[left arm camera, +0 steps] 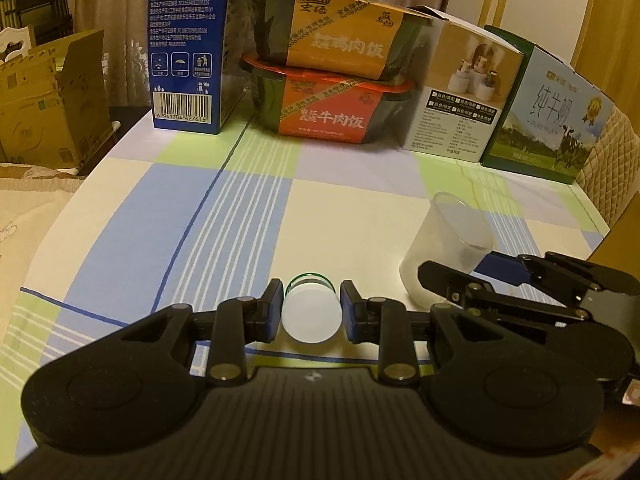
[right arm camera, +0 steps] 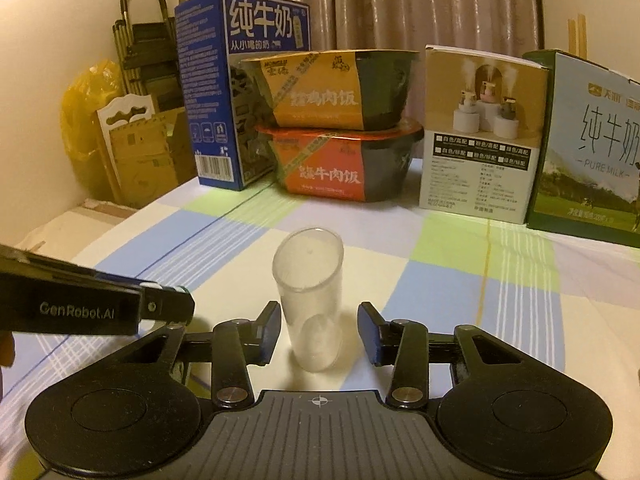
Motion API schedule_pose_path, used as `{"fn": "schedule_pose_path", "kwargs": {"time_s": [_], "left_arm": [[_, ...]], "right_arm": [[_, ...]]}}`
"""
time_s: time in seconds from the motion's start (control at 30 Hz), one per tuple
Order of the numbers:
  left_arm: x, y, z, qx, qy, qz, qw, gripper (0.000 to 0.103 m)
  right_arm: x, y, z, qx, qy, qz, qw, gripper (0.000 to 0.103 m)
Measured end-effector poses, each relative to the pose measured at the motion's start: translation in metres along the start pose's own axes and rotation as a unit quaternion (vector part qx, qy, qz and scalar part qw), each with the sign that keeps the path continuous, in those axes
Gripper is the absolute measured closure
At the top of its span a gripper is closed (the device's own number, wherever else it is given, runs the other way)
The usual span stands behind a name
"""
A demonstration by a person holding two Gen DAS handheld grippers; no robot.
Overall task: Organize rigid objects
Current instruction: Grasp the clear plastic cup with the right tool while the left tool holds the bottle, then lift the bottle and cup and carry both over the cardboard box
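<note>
**Bottle clamped at left, cup between loose jaws at right**

In the left wrist view the left gripper is clenched on a small white bottle, low centre. Only the right wrist view shows the right gripper straddling the clear plastic cup, its pads clear of the cup's sides; the cup leans on the checked tablecloth. Boxes line the top.

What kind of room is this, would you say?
Probably a home dining or living room: a table with a checked tablecloth, packaged food such as stacked instant rice bowls and a milk carton, and curtains behind.
</note>
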State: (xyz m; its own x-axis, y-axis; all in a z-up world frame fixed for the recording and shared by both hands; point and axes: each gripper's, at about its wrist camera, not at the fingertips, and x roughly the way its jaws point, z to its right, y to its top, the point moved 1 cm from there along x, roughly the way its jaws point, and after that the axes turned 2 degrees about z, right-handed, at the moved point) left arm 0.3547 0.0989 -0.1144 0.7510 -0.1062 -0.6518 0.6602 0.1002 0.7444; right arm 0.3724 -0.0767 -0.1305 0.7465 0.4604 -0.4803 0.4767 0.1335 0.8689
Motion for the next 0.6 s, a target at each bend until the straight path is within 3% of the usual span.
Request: {"fn": "schedule_pose_path", "kwargs": {"time_s": [0.17,0.6], "left_arm": [[0.000,0.000,0.000,0.000,-0.001,0.000,1.0000,0.077],[-0.006,-0.001,0.018,0.013,-0.024,-0.002,0.9996,0.077]], "right_arm": [[0.004,0.003,-0.003,-0.001,-0.006,0.002,1.000,0.074],[-0.041,0.003,0.013,0.025,-0.072,-0.016,0.997,0.074]]}}
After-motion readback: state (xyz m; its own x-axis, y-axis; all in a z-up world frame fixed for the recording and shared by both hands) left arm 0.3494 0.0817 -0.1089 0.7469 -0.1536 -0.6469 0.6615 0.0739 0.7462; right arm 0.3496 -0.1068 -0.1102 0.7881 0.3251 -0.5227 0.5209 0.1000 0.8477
